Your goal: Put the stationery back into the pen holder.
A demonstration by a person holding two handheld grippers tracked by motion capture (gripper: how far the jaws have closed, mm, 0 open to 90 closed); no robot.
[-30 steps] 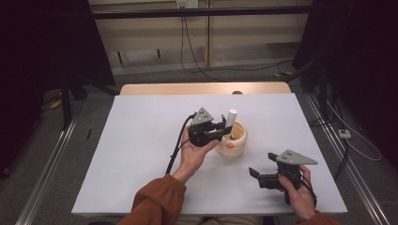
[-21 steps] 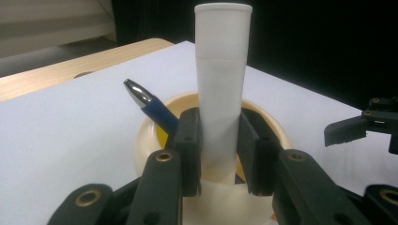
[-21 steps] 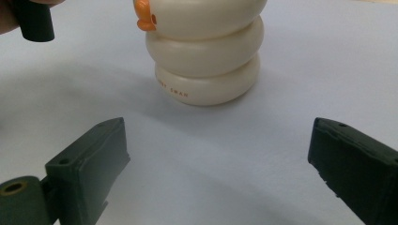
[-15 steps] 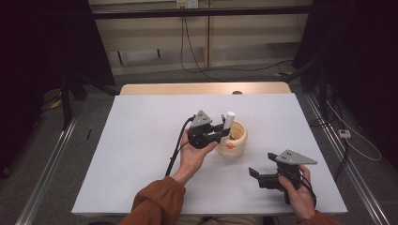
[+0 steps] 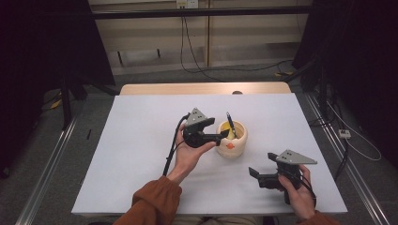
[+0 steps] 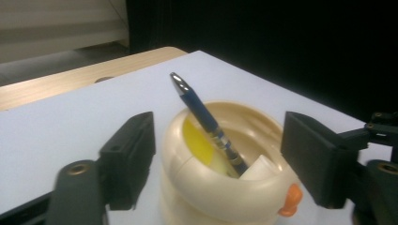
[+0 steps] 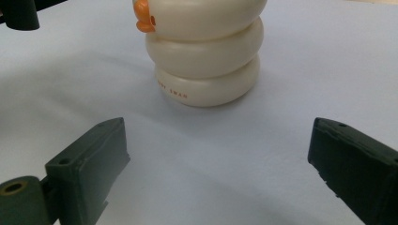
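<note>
High view: left gripper (image 5: 224, 135) at cream duck-shaped holder (image 5: 233, 145) on white worktop (image 5: 141, 140), right gripper (image 5: 256, 172) well apart | Left gripper view: fingers (image 6: 129, 157) just opened, released, flanking holder; blue pen (image 6: 206, 123) leans inside | Right gripper view: fingers (image 7: 89, 164) released, holder ahead between them.

The person is wearing rust-orange sleeves (image 5: 157, 204), showing at both wrists. Each hand is carrying a black gripper: the left gripper (image 5: 224, 134) and right gripper (image 5: 253, 172) are each bearing a grey three-cornered plate (image 5: 196, 116) on top. A black cable (image 5: 172, 145) is trailing from the left one. The blocky black jaws are showing small brass-ringed screw holes (image 7: 12, 188) near their bases.
</note>
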